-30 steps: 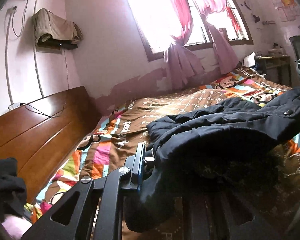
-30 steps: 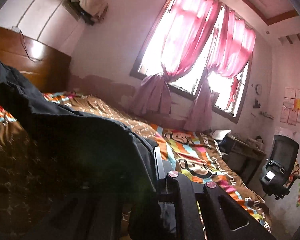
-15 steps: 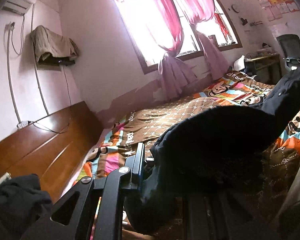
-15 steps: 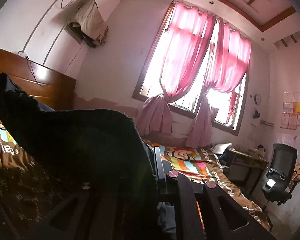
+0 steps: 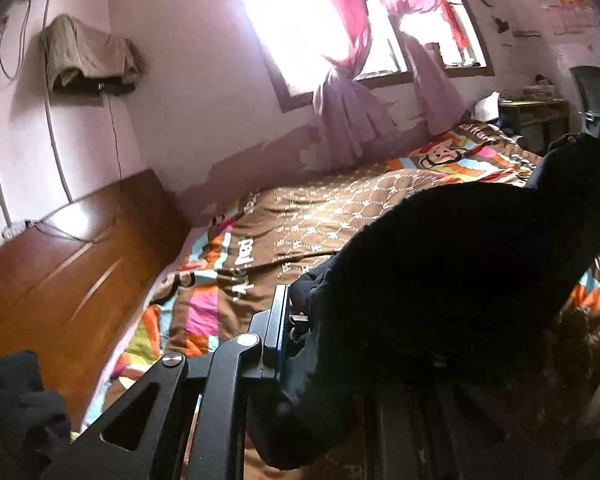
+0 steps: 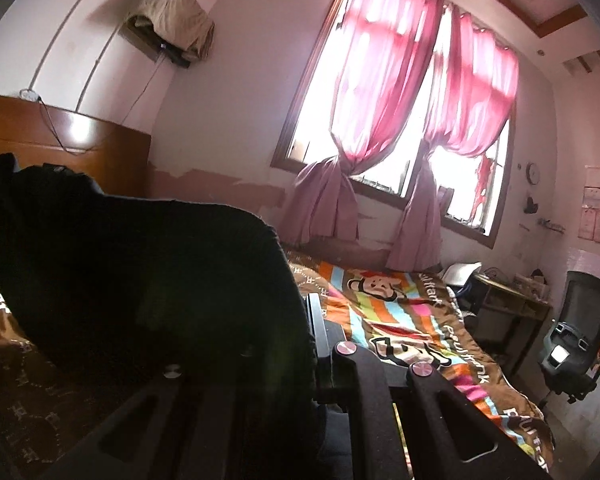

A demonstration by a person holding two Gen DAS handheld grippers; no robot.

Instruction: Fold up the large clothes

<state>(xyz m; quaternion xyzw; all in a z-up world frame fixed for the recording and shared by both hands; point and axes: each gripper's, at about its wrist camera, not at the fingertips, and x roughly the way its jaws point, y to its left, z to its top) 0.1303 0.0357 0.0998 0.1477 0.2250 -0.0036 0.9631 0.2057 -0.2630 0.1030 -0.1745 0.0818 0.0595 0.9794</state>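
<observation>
While your left gripper is clamped on one edge of the dark garment, your right gripper pinches the opposite edge, jaws closed onto cloth in both views. Between them the garment hangs in a raised span above the patterned bedspread. Beyond it stand the wooden headboard, the pink curtains and an office chair.

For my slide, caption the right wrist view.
Right gripper holds a dark jacket lifted over the cartoon-print bedspread, pink curtains behind.
</observation>
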